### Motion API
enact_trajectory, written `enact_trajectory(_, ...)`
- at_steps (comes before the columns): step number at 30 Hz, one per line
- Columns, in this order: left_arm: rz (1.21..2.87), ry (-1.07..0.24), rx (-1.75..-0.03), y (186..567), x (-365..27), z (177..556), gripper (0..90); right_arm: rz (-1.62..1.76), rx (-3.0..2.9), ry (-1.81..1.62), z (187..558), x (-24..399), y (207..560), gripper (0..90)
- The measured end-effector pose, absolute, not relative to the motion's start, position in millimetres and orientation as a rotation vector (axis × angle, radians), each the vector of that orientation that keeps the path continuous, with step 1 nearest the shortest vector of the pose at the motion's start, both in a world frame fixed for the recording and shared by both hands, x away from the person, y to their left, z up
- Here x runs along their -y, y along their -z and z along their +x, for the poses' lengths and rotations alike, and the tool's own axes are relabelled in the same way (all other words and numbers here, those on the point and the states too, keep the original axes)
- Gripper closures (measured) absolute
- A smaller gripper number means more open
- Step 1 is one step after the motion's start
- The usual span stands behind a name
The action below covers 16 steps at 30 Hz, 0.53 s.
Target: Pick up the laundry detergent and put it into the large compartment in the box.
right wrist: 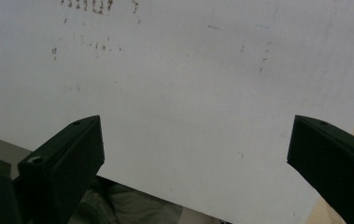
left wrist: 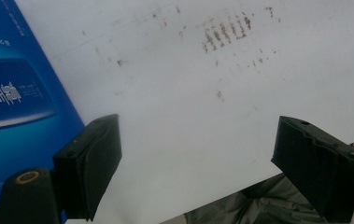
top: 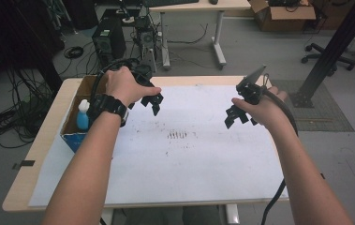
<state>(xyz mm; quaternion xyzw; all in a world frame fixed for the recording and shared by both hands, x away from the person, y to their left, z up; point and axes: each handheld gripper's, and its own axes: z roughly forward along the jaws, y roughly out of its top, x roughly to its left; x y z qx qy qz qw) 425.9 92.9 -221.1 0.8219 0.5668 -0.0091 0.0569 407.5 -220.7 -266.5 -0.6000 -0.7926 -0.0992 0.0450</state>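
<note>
Both grippers held up over the table, nothing in either. Left gripper (top: pixel 152 102) jaws stand wide apart; its own view shows bare sheet between them. Right gripper (top: pixel 235 117) jaws also wide apart, bare sheet between them in its view too. No task thing given, so none to locate.

Surface: light wood table (top: pixel 44 136) covered almost fully by a white sheet (top: pixel 198 168), wood showing along the left and far edges. Sheet is scuffed: a cluster of short dark parallel strokes (top: pixel 177 135) near the middle, between and slightly nearer than the two grippers, plus scattered small specks around it. Same strokes appear at the top of the left gripper view (left wrist: pixel 226 30).

Left edge of table: open cardboard box with blue sides (top: pixel 74 136), a light blue bottle with white cap (top: pixel 83 117) standing inside. Left forearm with a black wristwatch (top: pixel 112 107) is just beside the box.

Room: grey floor, black cable bundles (top: pixel 11 122) on the floor at far left, a PC tower (top: pixel 107 40) beyond the table, another desk (top: pixel 198 7) farther back, cardboard box (top: pixel 285 14) far right, black diagonal frame strut (top: pixel 336 47) at right, office chair base (top: pixel 327 58) behind it
</note>
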Motion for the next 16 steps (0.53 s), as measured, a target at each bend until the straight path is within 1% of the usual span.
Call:
enact_trajectory(2, 2.507, 0.027, -1.710, 221.9, -91.4, 425.3, 11.2, -1.832, 2.419, 0.304, 407.0, 221.3, 266.6, 3.9)
enact_trajectory(3, 2.509, 0.029, -1.708, 222.2, -90.9, 425.0, 11.2, -1.832, 2.419, 0.304, 407.0, 221.3, 266.6, 3.9)
enact_trajectory(7, 2.512, 0.027, -1.701, 222.3, -89.5, 423.7, 6.2, -1.835, 2.418, 0.304, 406.5, 222.8, 266.8, 4.0)
enact_trajectory(16, 2.510, 0.025, -1.685, 219.5, -89.9, 420.6, 5.0, -1.842, 2.414, 0.310, 404.1, 223.6, 264.1, 3.9)
